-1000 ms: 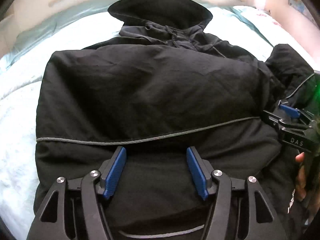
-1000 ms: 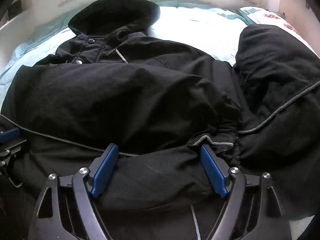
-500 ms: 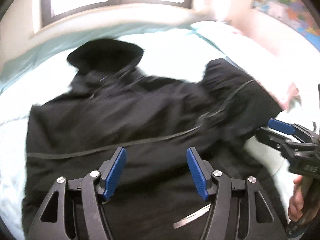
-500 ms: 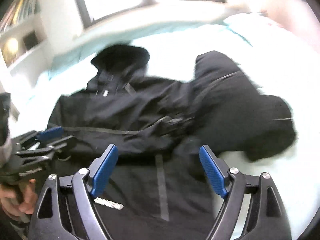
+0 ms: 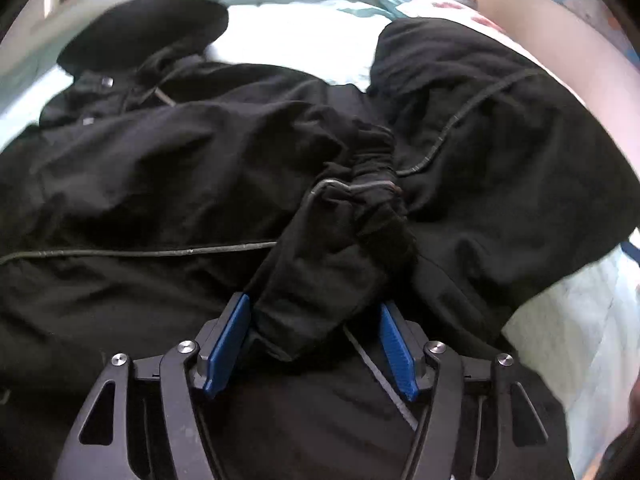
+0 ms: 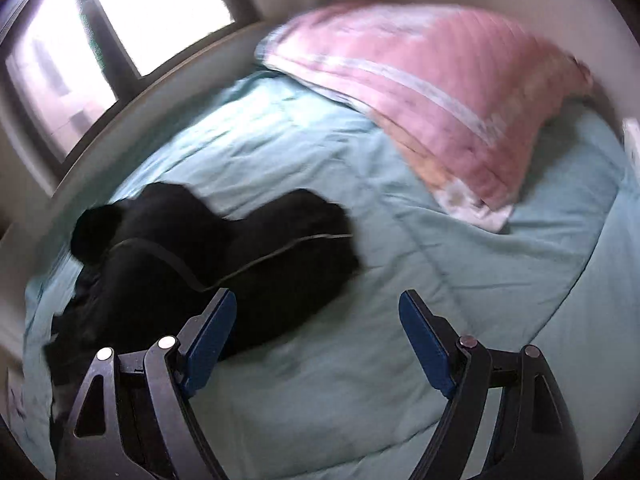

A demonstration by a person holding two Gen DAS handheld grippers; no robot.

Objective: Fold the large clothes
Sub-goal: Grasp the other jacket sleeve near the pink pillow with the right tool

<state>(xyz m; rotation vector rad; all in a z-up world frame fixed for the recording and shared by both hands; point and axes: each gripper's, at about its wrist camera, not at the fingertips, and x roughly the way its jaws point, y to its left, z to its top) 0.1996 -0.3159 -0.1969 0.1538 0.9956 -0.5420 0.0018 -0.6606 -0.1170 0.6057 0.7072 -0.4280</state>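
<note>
Teal quilted bedding covers the bed (image 6: 460, 280), which fills most of both views. A window (image 6: 132, 20) stands beyond its far edge. A pink quilted blanket (image 6: 432, 92) lies bunched at the far right of the bed, well apart from the garment.

Next in size is the black jacket (image 5: 168, 184). It lies spread on the bed, hood (image 5: 140, 32) toward the far edge, one sleeve folded across the body. A thin grey piping line (image 5: 140, 253) runs across the front. In the right wrist view the jacket sits at the left of the frame, blurred.

The sleeve cuff (image 5: 360, 216), gathered and elasticated, rises toward the left gripper (image 5: 312, 340). Its end sits between the blue fingers (image 5: 228, 336). The left one touches the fabric; the right one stands off it, with a gap visible. The jaws have just been opening slightly, and no firm clamp on the cuff is shown.

The right gripper (image 6: 316, 344) hangs over bare bedding beside the jacket, fingers (image 6: 426, 340) spread wide with nothing between them.
</note>
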